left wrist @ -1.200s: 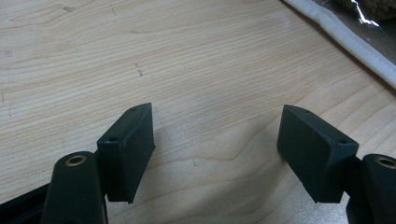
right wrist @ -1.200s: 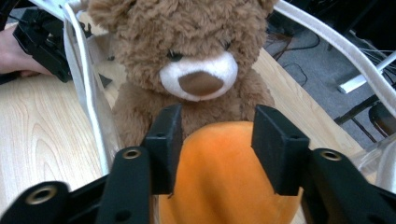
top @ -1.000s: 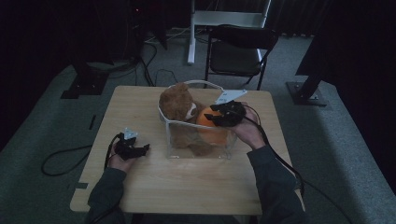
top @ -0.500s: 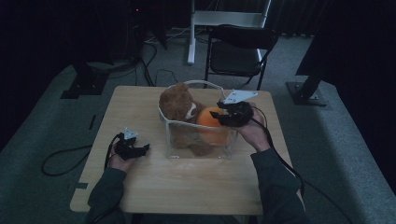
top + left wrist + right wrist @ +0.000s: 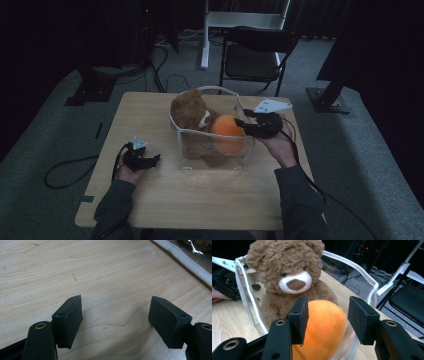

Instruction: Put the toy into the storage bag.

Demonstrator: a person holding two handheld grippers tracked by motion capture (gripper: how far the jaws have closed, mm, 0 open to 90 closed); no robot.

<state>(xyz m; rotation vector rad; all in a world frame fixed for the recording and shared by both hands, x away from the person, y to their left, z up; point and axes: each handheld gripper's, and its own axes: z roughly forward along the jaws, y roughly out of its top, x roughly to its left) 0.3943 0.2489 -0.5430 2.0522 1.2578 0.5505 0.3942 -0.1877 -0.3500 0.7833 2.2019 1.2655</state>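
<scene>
We note the right gripper (image 5: 246,121) jaws just opening, apparently clear of the orange ball (image 5: 322,327) ahead; left gripper (image 5: 150,161) wide, empty.

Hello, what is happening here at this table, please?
A person is packing soft toys into a clear bag on a wooden table. A brown teddy bear and an orange plush ball sit inside it. The right gripper is at the bag's rim beside the ball, its jaws just opening with nothing gripped. The left gripper rests open on the table.
</scene>
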